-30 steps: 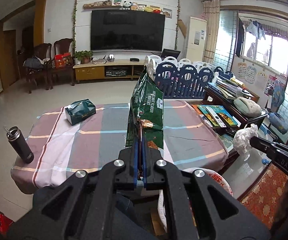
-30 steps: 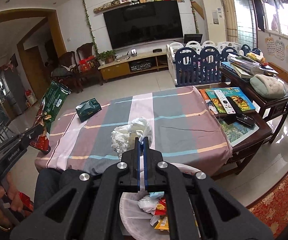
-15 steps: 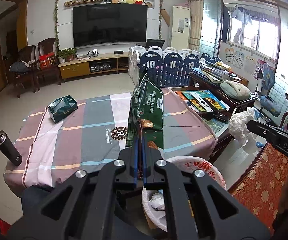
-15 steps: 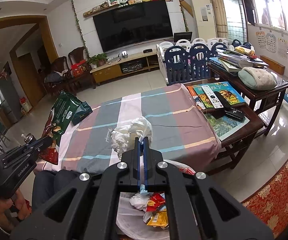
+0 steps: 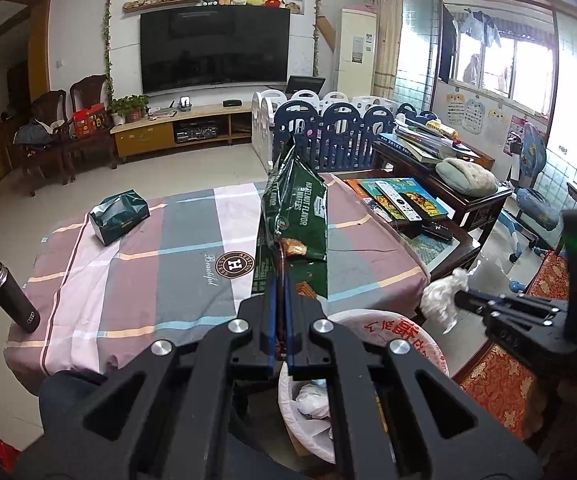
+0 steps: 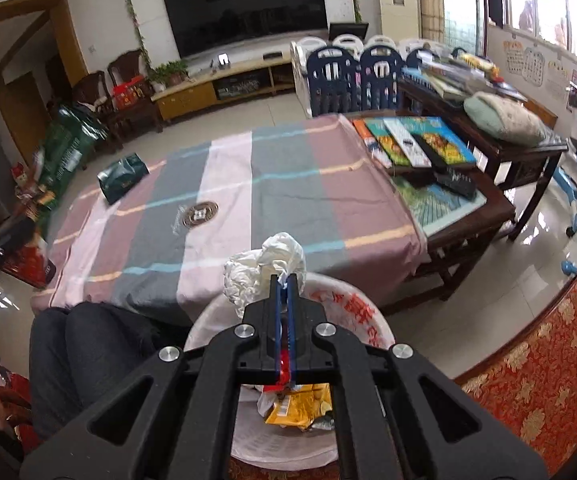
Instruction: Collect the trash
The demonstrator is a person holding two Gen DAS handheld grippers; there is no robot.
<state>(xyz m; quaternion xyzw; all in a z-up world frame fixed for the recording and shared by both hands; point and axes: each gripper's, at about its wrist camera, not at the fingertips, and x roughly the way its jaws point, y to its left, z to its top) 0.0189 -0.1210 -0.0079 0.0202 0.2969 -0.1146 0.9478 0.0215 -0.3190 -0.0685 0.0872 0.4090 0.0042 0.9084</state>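
My left gripper [image 5: 281, 276] is shut on a green wafer bag [image 5: 294, 212] and holds it upright above the near table edge. The bag also shows at the left of the right wrist view [image 6: 68, 148]. My right gripper [image 6: 284, 280] is shut on a crumpled white tissue [image 6: 264, 268] and holds it over the white-lined trash bin [image 6: 364, 320], which holds wrappers. In the left wrist view the tissue [image 5: 442, 292] hangs just right of the bin [image 5: 392, 328].
A striped cloth covers the table [image 5: 168, 264]. On it lies a green tissue pack [image 5: 118, 216]. A dark bottle [image 5: 12, 296] stands at its left edge. A side table with books and remotes [image 6: 420, 148] stands to the right. My legs [image 6: 80, 356] are by the bin.
Both grippers have moved back and down toward the bin. The right gripper with the tissue has come over the bin's rim. The left gripper has swung right with the bag.
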